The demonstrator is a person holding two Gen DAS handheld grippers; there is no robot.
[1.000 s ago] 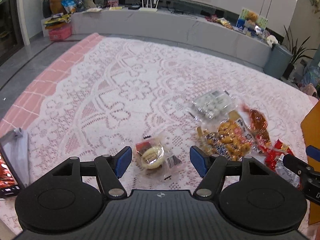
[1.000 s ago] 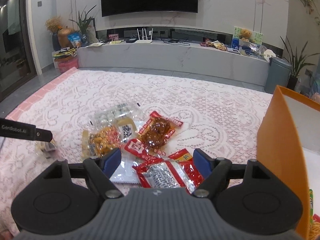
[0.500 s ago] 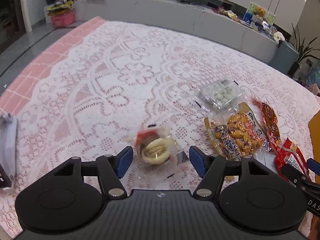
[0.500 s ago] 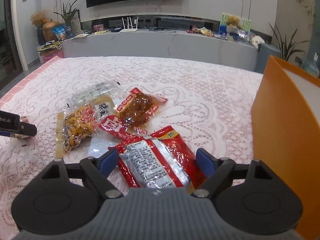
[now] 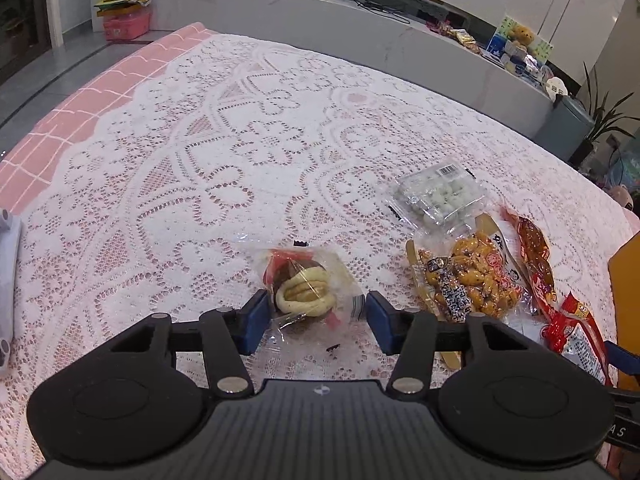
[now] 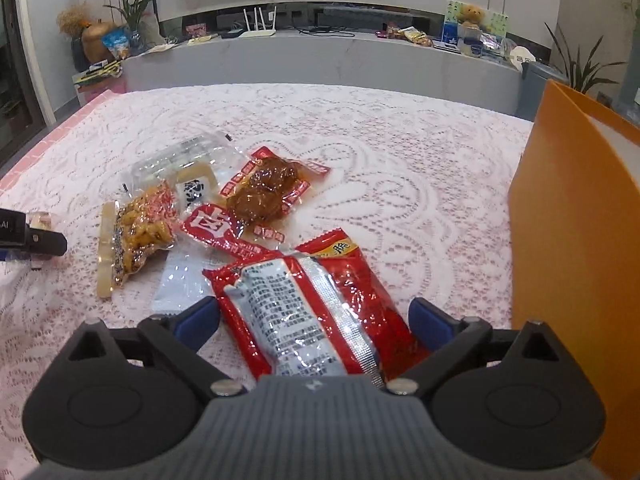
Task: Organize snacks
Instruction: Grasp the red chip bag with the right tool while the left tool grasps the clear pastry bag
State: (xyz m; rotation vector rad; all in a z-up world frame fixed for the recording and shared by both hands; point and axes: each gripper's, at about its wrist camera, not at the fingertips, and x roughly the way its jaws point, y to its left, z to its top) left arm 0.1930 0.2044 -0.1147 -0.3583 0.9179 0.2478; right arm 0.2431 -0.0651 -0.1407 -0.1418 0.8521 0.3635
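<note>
Left wrist view: the left gripper (image 5: 314, 318) is closing around a clear pastry packet (image 5: 306, 288) near the lace cloth's (image 5: 240, 152) near edge, pads not yet pressing; the next move likely calls for a firm pinch. Right wrist view: the right gripper (image 6: 314, 322), released and widening, straddles a glossy red pouch (image 6: 308, 300) beside the orange box (image 6: 568, 220).

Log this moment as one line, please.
left gripper: closing around clear-wrapped pastry | right gripper: opening, straddling red-and-silver packet | orange box: at right | stage: picking up
</note>
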